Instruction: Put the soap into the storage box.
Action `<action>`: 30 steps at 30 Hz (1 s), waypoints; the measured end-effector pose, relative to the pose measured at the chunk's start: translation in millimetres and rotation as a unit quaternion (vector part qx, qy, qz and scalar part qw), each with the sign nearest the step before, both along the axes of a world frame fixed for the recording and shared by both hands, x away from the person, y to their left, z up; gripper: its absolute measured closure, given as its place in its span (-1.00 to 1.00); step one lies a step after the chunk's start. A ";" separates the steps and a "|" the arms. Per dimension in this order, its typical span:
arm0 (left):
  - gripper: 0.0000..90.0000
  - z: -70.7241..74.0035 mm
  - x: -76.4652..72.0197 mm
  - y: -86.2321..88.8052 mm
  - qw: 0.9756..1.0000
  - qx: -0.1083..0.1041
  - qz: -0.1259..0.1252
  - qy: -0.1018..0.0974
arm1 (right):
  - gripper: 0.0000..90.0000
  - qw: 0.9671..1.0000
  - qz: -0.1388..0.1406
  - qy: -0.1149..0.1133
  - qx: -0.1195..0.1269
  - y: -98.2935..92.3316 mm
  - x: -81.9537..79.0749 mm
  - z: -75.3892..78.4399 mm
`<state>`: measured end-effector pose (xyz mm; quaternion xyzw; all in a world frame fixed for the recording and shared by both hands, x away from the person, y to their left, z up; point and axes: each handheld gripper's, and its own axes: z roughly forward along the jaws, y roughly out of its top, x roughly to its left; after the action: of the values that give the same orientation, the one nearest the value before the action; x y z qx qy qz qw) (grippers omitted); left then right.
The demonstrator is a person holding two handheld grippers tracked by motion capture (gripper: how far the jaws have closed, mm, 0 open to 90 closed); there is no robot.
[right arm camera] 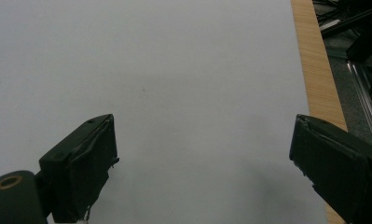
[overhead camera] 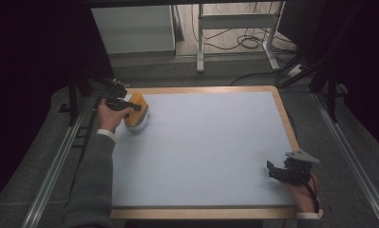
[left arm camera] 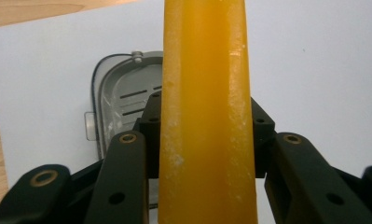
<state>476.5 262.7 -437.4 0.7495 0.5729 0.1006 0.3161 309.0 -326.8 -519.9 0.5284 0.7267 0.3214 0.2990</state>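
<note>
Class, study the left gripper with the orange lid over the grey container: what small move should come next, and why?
Probably lower the orange lid a little further, squarely onto the grey container. The left gripper is shut on the lid, holding it edge-on above the open container, so it likely needs levelling before release. The right gripper rests open over the bare mat, far off, so it need not move.

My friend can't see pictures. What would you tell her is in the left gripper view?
A tall orange slab stands upright, squeezed between the two black jaws of the left gripper. Behind it a grey lunch box tray with slots in its bottom lies on the pale blue mat. A strip of wooden table edge shows at the top left.
</note>
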 end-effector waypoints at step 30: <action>0.35 -30.7 27.5 6.3 0.999 -0.009 0.032 0.039 | -0.84 1.000 -0.003 0.002 0.000 -1.6 -0.3 -1.2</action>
<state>504.0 269.0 -468.1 0.7314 0.6089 0.0763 0.2973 308.7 -328.4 -521.1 0.5311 0.7258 0.3192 0.2987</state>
